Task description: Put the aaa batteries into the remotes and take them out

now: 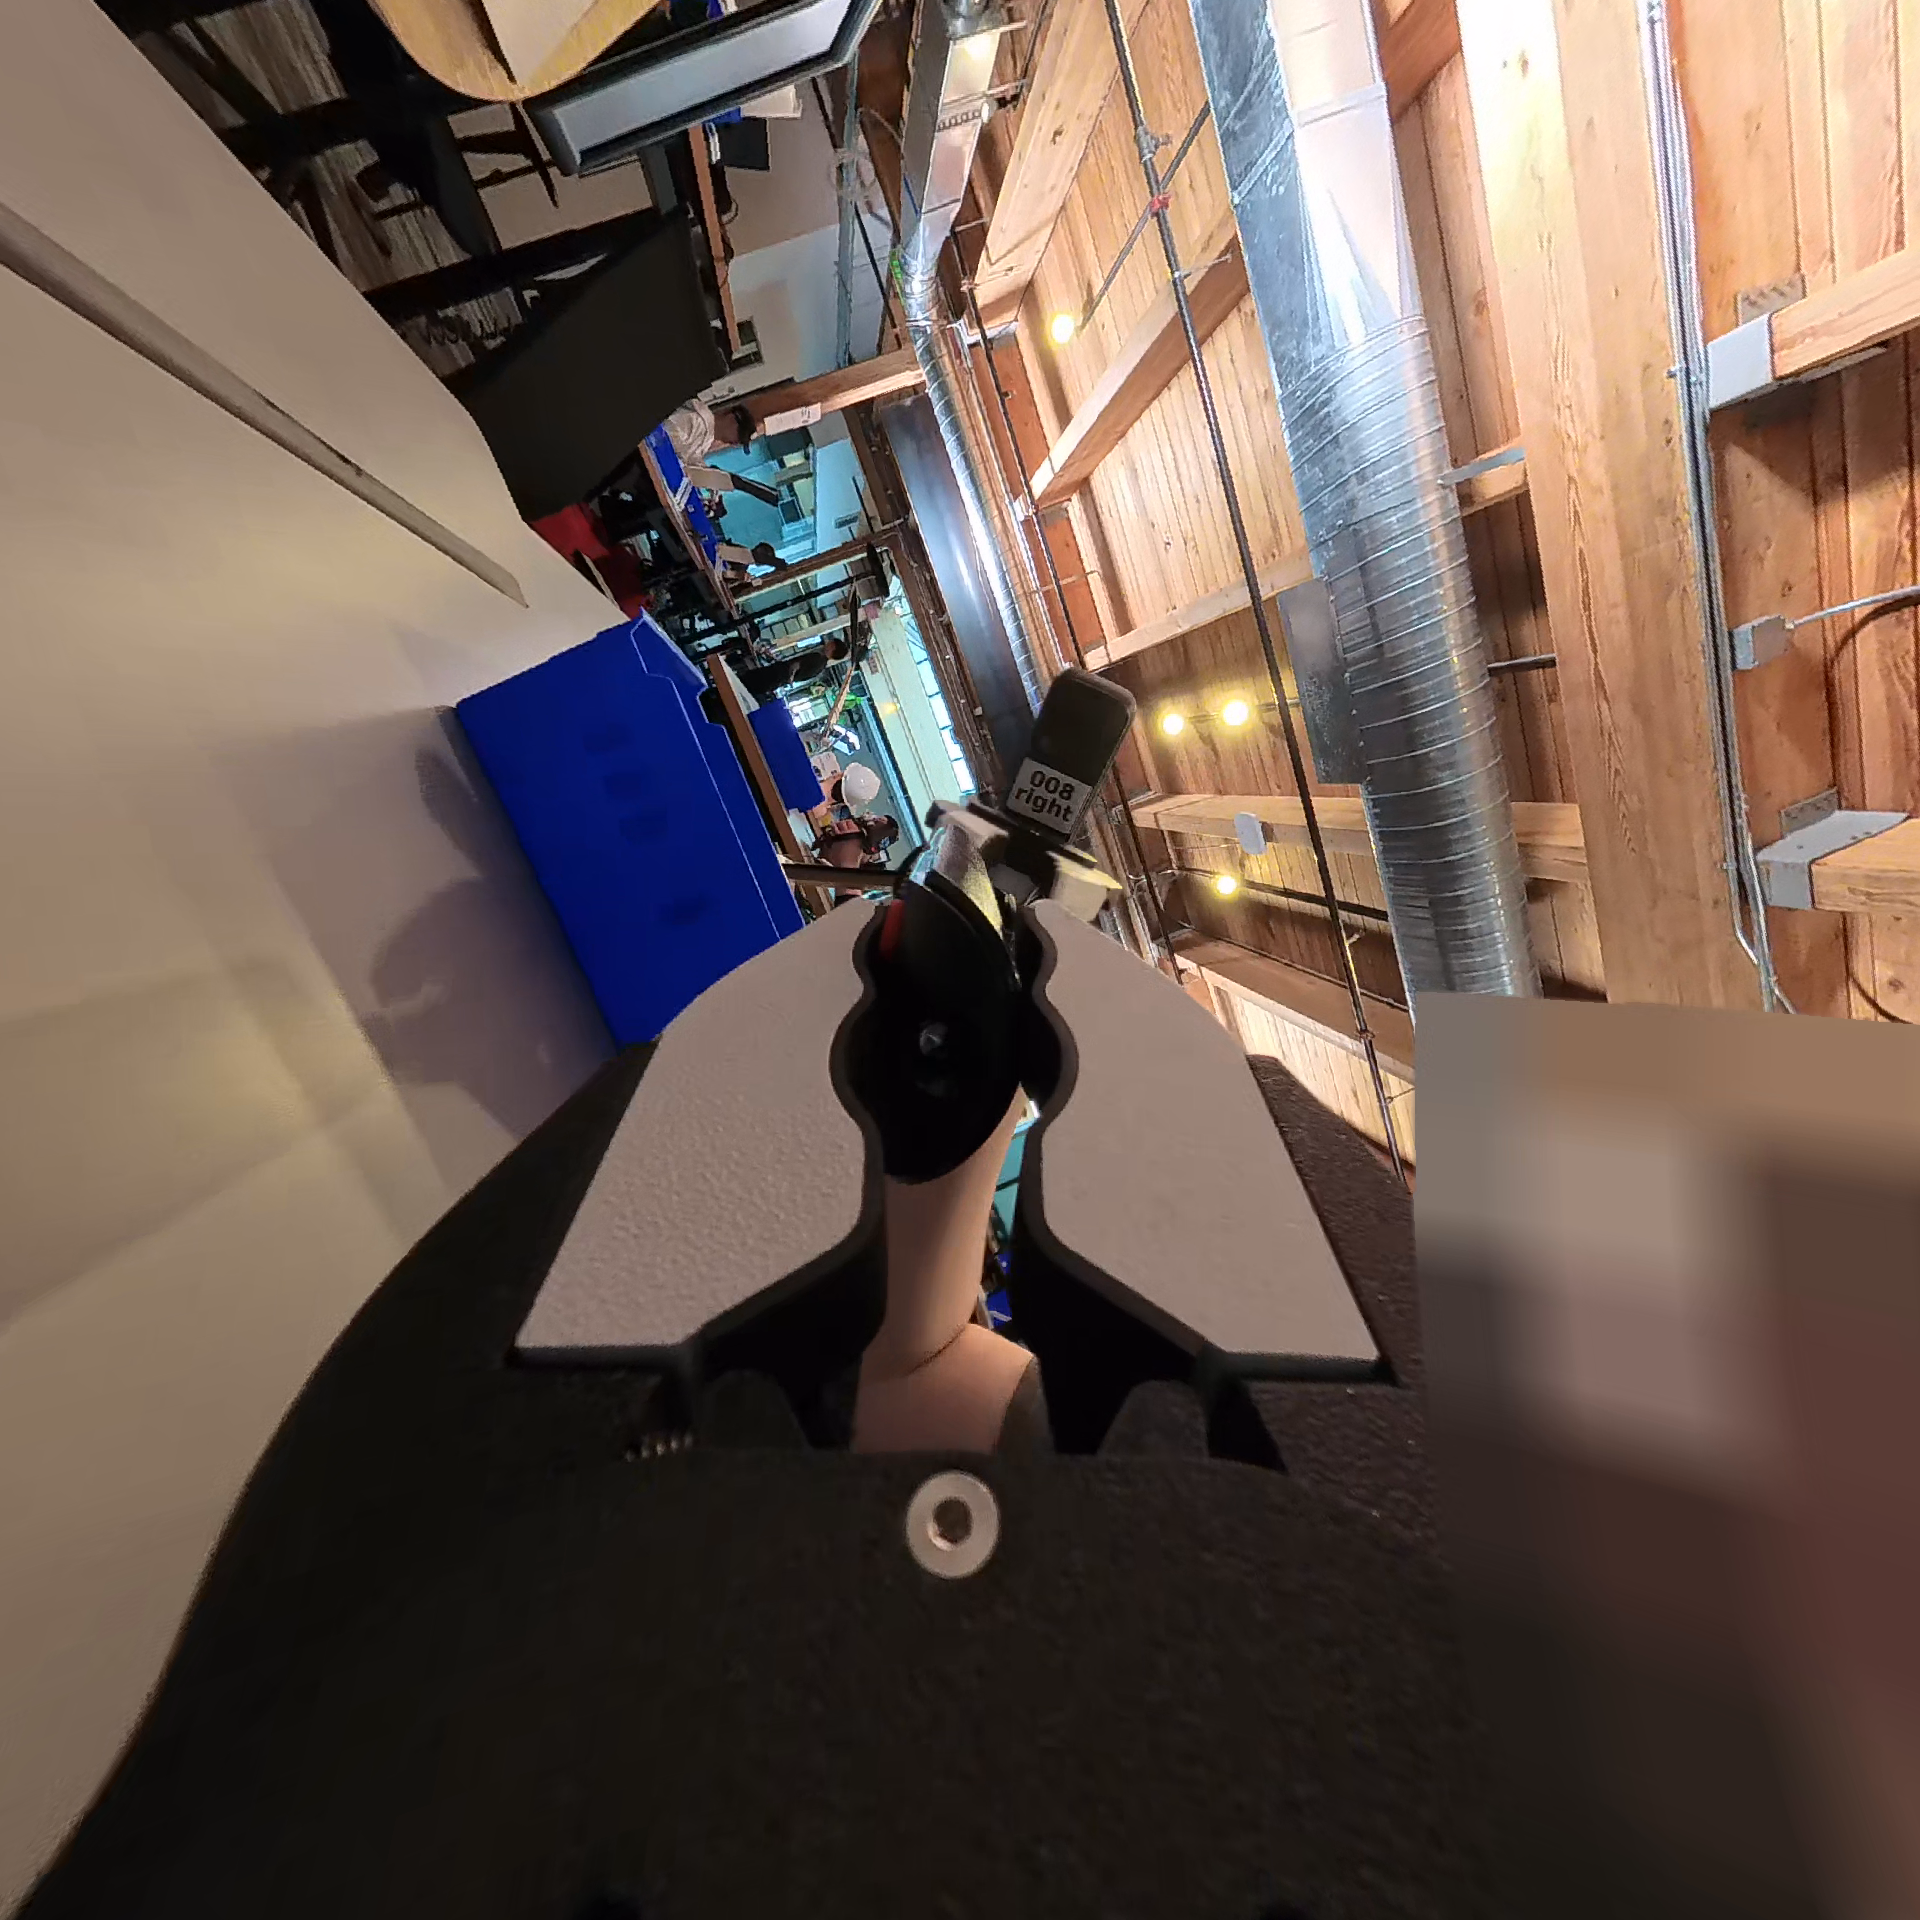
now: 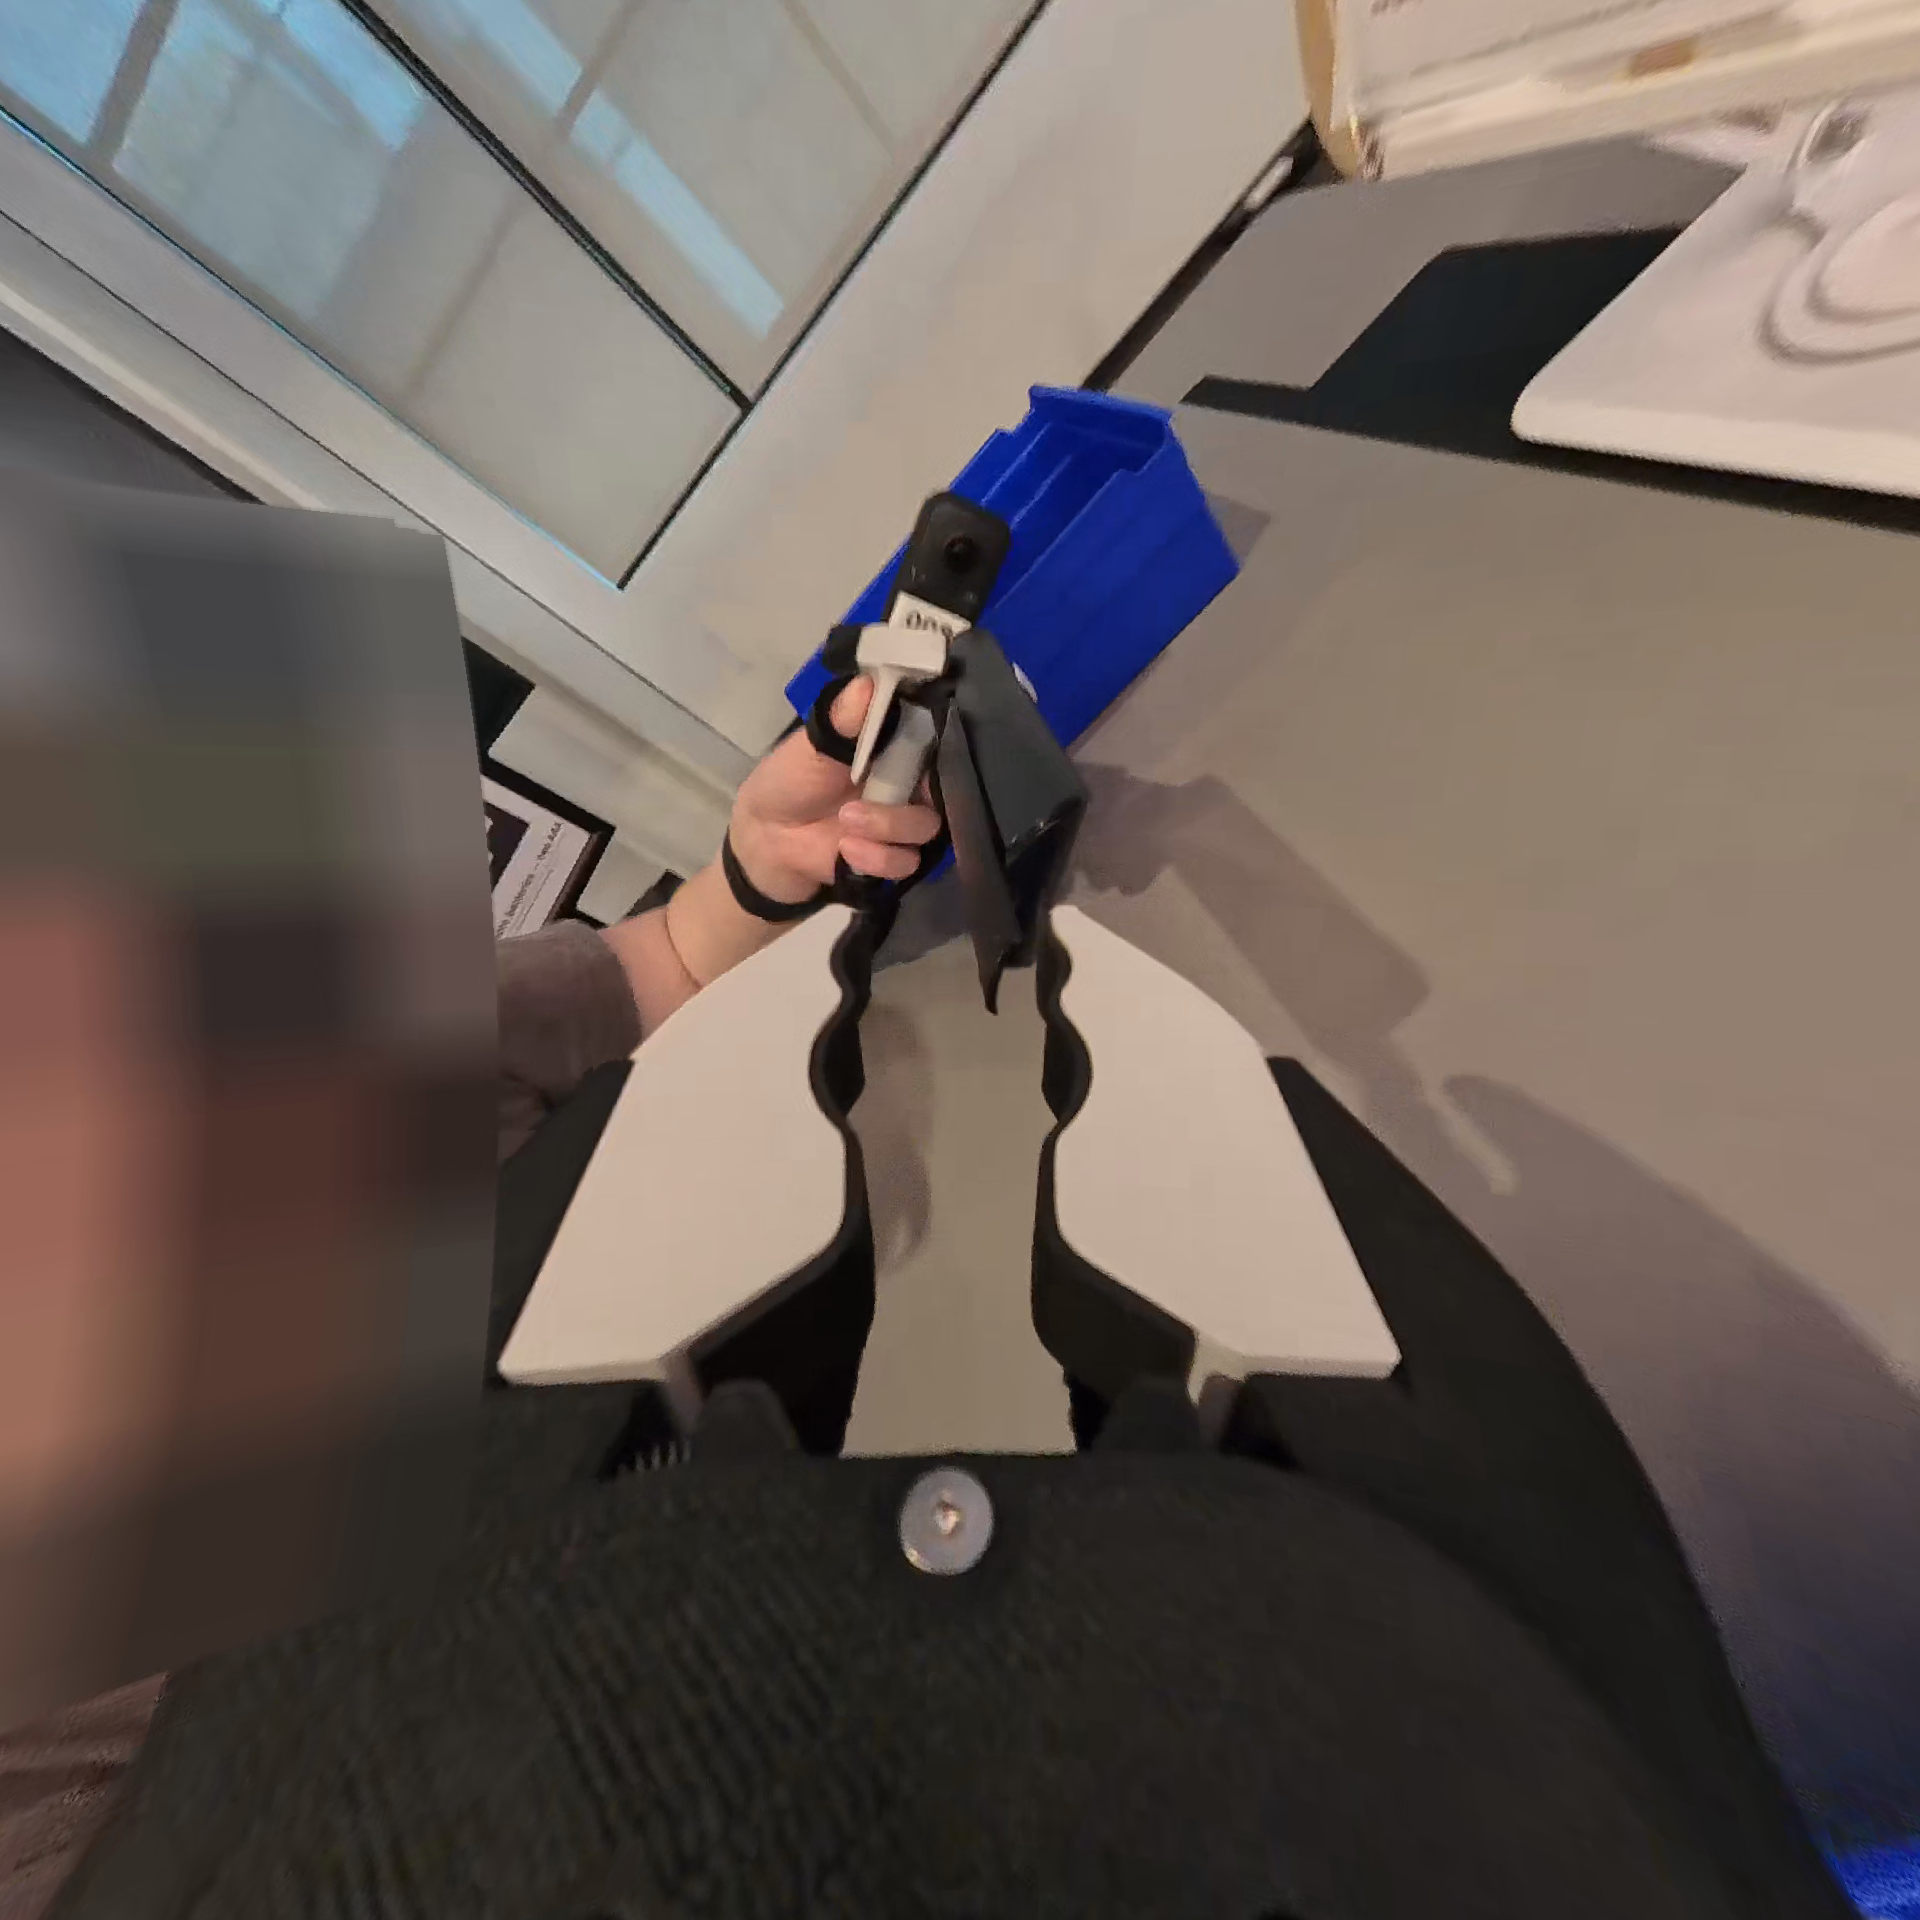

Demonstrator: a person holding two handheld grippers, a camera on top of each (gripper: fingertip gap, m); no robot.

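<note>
Blue bin (image 2: 1081, 582) on grey table (image 2: 1507, 779) beyond both parted, empty grippers, left gripper (image 1: 951, 1023), right gripper (image 2: 951, 1023).

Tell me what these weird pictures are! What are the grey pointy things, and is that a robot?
No robot here: a person holds a pinching tool in each hand, and each tool carries a camera looking along its two grey fingers. One picture comes from the left gripper, the other from the right gripper, and both are tilted. Each shows the other tool farther off; a hand grips the left one's handle. Both tools are open and hold nothing. A blue bin sits on the grey table. No batteries or remotes show.
</note>
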